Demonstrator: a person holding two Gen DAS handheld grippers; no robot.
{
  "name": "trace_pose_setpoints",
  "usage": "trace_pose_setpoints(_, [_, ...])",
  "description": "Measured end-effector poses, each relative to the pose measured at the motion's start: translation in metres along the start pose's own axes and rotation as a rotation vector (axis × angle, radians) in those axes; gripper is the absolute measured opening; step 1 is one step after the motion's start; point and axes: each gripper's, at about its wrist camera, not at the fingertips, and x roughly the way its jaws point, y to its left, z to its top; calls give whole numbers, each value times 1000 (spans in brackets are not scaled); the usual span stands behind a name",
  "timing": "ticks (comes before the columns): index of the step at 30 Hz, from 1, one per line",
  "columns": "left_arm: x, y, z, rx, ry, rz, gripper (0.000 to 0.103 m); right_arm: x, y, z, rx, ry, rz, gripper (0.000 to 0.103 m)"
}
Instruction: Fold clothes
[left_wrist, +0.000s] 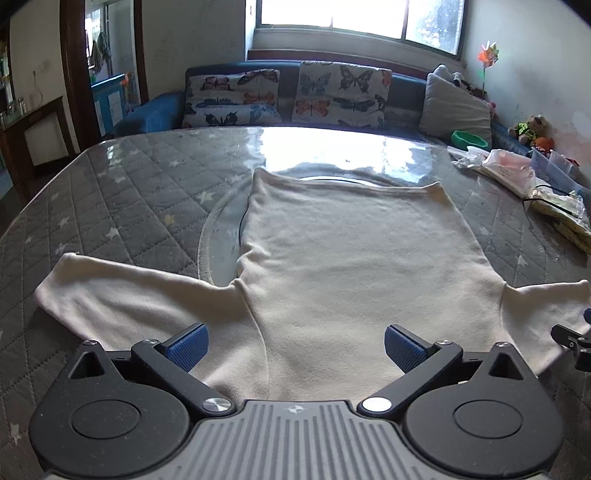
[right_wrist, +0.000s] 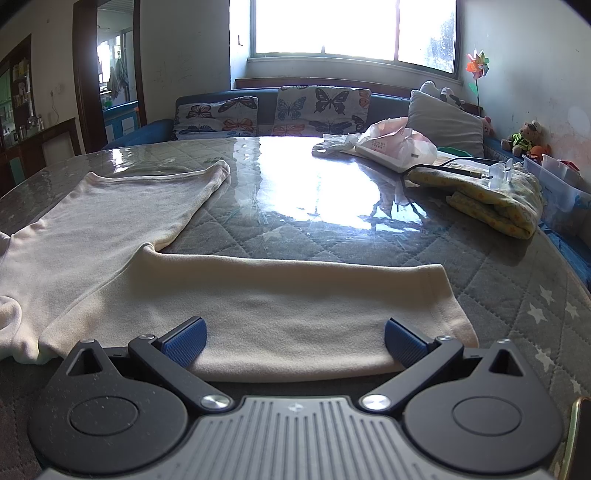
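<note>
1. A cream shirt (left_wrist: 343, 258) lies flat at the table's (left_wrist: 122, 192) near edge, sleeves spread.
2. Left hand-held gripper (left_wrist: 295, 347) and right hand-held gripper (right_wrist: 295, 341) hover spread wide, empty.
3. At the right edge sit a folded yellow cloth (right_wrist: 495, 199) and a plastic bag (right_wrist: 395, 142); its print is unreadable.

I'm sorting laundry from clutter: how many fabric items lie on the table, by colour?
Cream long-sleeved shirt: 1
Yellow patterned folded cloth: 1
Total: 2

Shirt (left_wrist: 343, 258) lies flat on table (left_wrist: 140, 184) — sofa (left_wrist: 155, 110) behind it.
</note>
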Motion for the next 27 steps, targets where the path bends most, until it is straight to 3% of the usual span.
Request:
trace_pose_setpoints(9, [25, -3, -17, 14, 72, 20, 103, 0, -1, -1, 11, -1, 9, 103])
trace_pose_setpoints(13, [28, -12, -23, 35, 49, 63, 103, 0, 0, 0, 7, 0, 6, 103])
trace_pose_setpoints(27, [28, -12, -21, 28, 63, 63, 103, 1, 0, 0, 7, 0, 6, 103])
